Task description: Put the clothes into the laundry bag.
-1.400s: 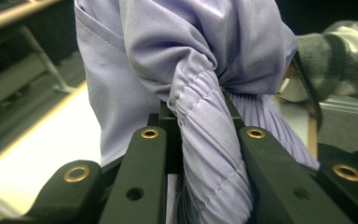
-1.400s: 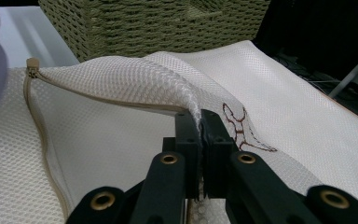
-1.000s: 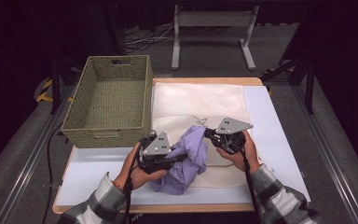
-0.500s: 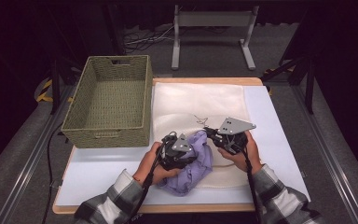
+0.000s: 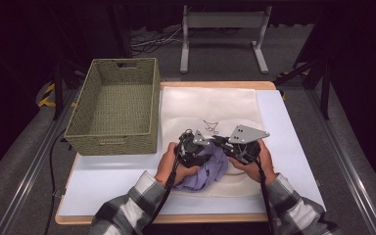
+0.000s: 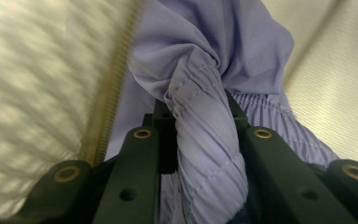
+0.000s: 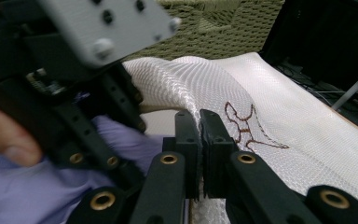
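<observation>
A lilac garment point(image 5: 206, 171) lies bunched on a cream waffle-weave cloth point(image 5: 210, 103) near the table's front. My left gripper point(image 5: 198, 147) is shut on the garment's gathered, stitched edge point(image 6: 205, 121), which runs down between the jaws. My right gripper point(image 5: 225, 145) sits close beside it. Its jaws point(image 7: 199, 122) are shut on a raised fold of the cream cloth point(image 7: 284, 107), right next to a brown embroidered motif point(image 7: 244, 126). The left gripper point(image 7: 116, 112) and the lilac garment point(image 7: 37, 196) show just to the left in the right gripper view.
An empty woven basket point(image 5: 112, 142) stands at the left on the white board point(image 5: 112, 181). A metal stand point(image 5: 223, 29) is on the floor beyond the table. The board's right strip point(image 5: 284, 127) is bare.
My left gripper has moved right and slightly forward with the lilac garment, closing up to the right gripper. The garment is more bunched. The right gripper has barely moved.
</observation>
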`<state>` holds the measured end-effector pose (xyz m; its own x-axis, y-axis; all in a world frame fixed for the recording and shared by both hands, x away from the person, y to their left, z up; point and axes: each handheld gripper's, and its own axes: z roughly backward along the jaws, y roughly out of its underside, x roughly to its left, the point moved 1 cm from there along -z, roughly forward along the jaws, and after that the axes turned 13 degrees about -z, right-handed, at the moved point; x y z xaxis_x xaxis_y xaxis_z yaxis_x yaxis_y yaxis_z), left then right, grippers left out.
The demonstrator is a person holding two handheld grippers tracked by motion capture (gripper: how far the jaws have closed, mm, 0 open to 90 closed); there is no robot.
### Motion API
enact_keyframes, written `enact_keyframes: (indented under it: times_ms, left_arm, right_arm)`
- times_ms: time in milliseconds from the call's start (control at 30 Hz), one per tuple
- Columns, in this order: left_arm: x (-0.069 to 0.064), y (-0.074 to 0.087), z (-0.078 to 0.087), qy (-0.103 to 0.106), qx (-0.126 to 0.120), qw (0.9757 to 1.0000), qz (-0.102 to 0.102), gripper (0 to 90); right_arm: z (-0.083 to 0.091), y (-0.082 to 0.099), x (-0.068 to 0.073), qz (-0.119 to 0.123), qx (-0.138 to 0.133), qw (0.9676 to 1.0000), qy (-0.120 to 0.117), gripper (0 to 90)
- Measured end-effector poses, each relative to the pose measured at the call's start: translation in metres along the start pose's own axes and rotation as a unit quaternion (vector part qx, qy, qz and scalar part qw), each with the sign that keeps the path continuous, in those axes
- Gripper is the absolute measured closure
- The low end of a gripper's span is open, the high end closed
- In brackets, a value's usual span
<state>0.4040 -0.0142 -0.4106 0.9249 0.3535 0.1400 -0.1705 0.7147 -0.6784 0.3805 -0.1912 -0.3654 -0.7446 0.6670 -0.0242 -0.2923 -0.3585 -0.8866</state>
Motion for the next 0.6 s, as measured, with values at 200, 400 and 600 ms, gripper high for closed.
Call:
enact_keyframes:
  times_ms: [200, 400, 600]
  left_arm:
    - [0.008, -0.004, -0.007, -0.03, -0.006, 0.9993, 0.023, 68.8]
    - [0.0, -0.008, 0.004, -0.028, -0.026, 0.9991, 0.016, 45.1]
    - [-0.014, -0.002, 0.044, -0.001, -0.055, 0.9983, -0.018, 27.5]
  right_arm:
    - [-0.003, 0.004, 0.002, 0.005, 0.012, 0.9999, -0.002, 87.1]
    - [-0.005, 0.006, 0.001, 0.01, 0.018, 0.9998, 0.0, 87.1]
    - [-0.003, 0.006, -0.002, 0.006, 0.019, 0.9998, 0.003, 87.1]
